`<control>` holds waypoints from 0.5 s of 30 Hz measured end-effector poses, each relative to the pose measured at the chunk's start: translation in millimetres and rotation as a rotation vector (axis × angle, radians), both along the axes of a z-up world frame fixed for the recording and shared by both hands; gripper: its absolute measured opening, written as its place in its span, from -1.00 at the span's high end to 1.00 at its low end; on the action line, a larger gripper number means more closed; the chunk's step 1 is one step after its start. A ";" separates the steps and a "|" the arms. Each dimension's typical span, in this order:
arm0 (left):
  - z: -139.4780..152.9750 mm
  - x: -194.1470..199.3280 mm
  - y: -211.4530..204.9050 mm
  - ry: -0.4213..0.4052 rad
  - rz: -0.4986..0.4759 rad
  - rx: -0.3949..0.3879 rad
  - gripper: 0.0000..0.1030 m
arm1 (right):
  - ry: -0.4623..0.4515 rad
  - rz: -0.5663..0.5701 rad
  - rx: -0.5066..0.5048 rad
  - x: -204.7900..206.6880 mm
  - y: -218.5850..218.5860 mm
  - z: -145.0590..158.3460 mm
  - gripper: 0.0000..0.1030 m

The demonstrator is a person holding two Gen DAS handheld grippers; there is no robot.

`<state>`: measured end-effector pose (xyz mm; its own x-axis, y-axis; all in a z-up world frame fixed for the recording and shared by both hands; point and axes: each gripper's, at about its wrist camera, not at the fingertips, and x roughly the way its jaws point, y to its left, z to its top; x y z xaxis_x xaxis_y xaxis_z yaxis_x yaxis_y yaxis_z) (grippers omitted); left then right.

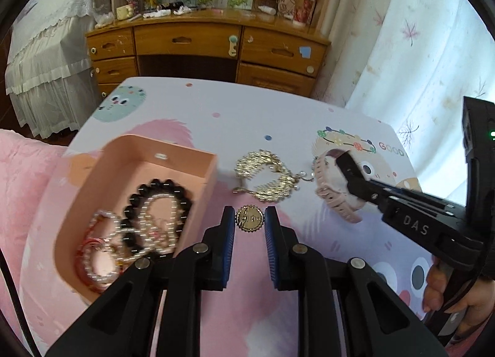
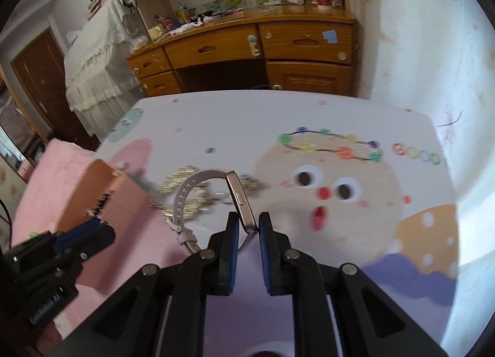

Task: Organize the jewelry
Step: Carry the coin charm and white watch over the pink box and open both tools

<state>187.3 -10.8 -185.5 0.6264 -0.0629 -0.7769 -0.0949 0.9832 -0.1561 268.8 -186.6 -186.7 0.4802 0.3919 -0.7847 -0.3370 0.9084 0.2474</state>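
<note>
A pink box on the left of the table holds a black bead bracelet, pearl strands and a red bracelet. A round gold pendant sits between the fingertips of my left gripper, whose jaws are narrowly apart around it. A gold leaf necklace lies just beyond. My right gripper is shut on a pink watch and holds it above the table; the watch also shows in the left wrist view. The box and blurred necklace lie left of it.
The table wears a pink and white cartoon cloth. A wooden desk with drawers stands behind it. A lace-covered bed is at the left and a white curtain at the right. A pink blanket lies by the table's left edge.
</note>
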 end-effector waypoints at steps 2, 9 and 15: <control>4.9 -8.9 14.7 -0.019 0.001 -0.014 0.67 | 0.020 0.004 0.047 -5.8 11.4 0.1 0.76; 17.4 -30.0 65.6 -0.044 0.006 -0.013 0.66 | 0.080 0.042 0.161 -26.9 63.8 6.3 0.75; 27.4 -38.7 101.7 -0.049 0.000 0.010 0.66 | 0.097 0.095 0.231 -40.9 110.8 17.7 0.75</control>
